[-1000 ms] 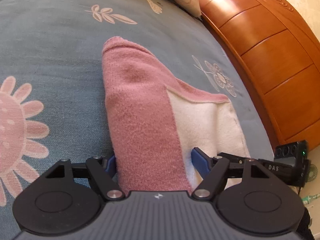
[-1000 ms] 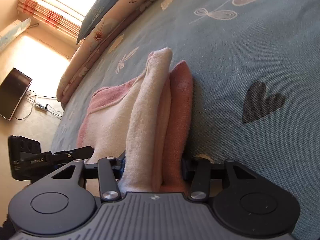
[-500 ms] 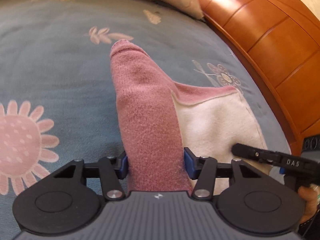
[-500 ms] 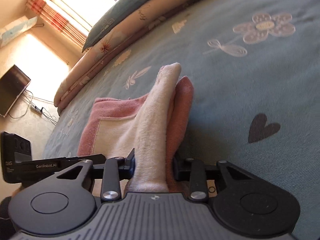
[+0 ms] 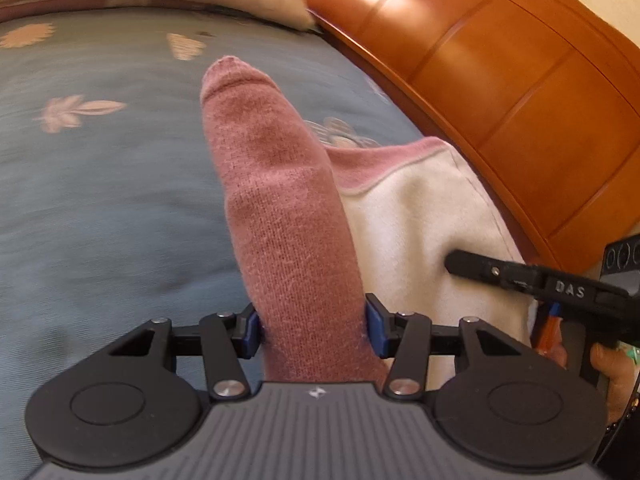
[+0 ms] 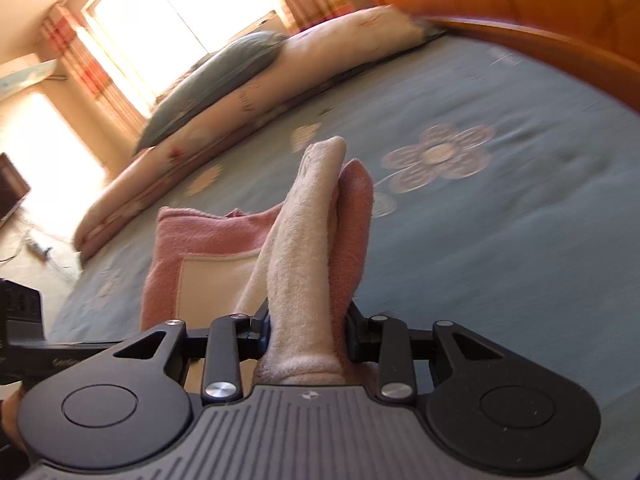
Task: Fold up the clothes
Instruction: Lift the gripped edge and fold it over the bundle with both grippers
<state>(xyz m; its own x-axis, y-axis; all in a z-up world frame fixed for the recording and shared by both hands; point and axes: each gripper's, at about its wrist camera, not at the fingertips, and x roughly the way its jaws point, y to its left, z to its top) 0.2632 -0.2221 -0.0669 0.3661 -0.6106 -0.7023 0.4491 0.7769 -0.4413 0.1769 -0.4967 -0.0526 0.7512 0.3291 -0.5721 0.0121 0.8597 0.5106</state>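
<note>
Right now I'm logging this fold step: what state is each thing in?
left gripper: shut on a bunched pink corner of the garment.
right gripper: shut on bunched cream and pink layers.
pink and cream garment: partly folded, held edge raised, rest lying on the bed.
blue floral bedsheet: spread flat.
pillows: lying along the bed's far edge.

A blue bedspread printed with pale flowers and leaves covers the bed. In the right wrist view a sunlit window glares at 11 o'clock, flanked by red-striped curtains, with a grey-blue pillow resting on a long cream bolster beneath it. A curved orange wooden headboard fills 1 to 3 o'clock in the left wrist view. At 9 o'clock, a dark screen stands over the bright floor.
</note>
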